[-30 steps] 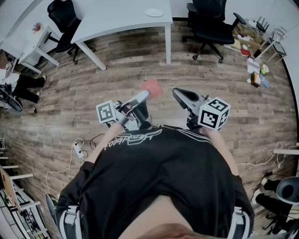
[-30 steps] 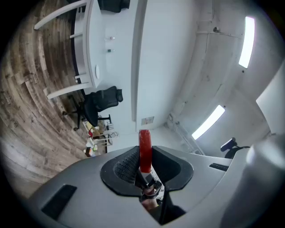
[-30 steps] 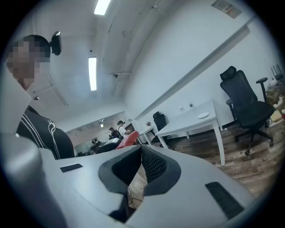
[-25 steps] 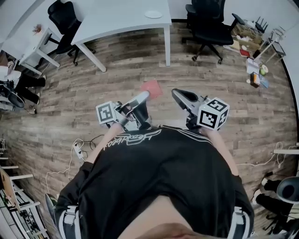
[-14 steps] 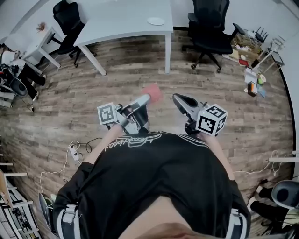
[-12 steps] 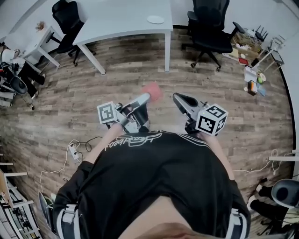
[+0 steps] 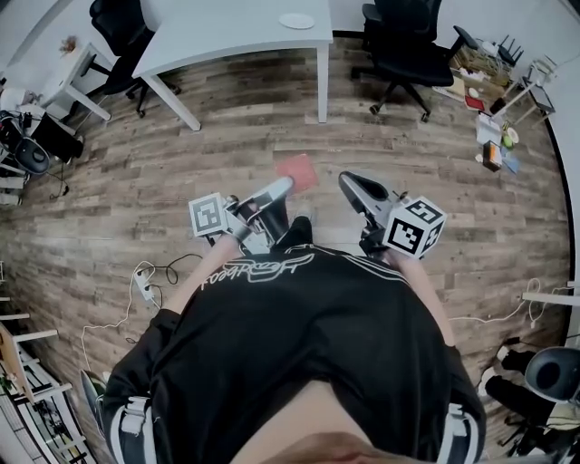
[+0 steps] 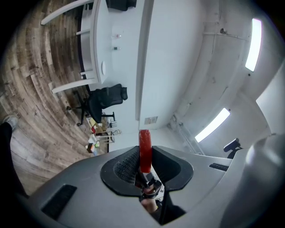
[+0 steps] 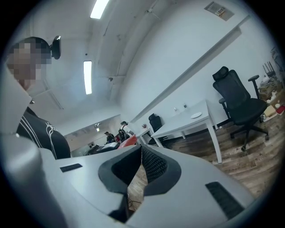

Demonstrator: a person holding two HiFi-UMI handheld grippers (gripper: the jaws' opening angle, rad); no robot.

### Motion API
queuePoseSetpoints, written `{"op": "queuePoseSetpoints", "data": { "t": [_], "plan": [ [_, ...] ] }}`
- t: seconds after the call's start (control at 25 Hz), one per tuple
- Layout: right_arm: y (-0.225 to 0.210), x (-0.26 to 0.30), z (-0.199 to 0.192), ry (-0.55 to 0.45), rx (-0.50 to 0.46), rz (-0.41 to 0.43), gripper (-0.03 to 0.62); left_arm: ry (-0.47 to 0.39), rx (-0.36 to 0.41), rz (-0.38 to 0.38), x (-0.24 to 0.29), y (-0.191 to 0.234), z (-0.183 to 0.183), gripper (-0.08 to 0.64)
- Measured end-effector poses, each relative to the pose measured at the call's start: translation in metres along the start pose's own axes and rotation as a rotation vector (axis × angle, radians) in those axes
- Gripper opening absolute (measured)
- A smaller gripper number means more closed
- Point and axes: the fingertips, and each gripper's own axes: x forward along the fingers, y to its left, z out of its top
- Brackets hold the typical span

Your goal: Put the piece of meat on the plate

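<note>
The piece of meat (image 7: 296, 171) held, the plate (image 7: 296, 20) far ahead

We are gripping it in the left gripper (image 7: 286, 182), its long axis running out past the tips along the jaws. The plate is sitting straight ahead and well apart, on the white table (image 7: 227, 36). The right gripper (image 7: 350, 182) is riding alongside, jaws together on nothing

Wooden floor (image 7: 181, 154) — smooth meat (image 8: 144, 149)

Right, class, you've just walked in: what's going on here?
A standing person holds a gripper in each hand. The left gripper is shut on the red piece of meat; the right gripper is shut and empty. The plate sits on the white table ahead, so the meat is not there yet.
</note>
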Motion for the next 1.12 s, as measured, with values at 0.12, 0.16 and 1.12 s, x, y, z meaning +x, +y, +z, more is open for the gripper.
{"op": "queuePoseSetpoints", "data": {
  "t": [0.12,0.16,1.12],
  "plan": [
    [-0.009,0.003,-0.005,-0.001,0.021,-0.010,0.012,0.003,-0.023,0.009,0.001,0.010,0.002,0.086],
    [-0.012,0.004,-0.006,-0.003,0.029,-0.014,0.012,0.006,-0.027,0.012,0.002,0.014,0.004,0.086],
    [-0.172,0.148,0.053,0.032,0.140,-0.121,0.012,0.070,-0.115,0.052,0.095,0.112,0.198,0.086]
  ]
}}
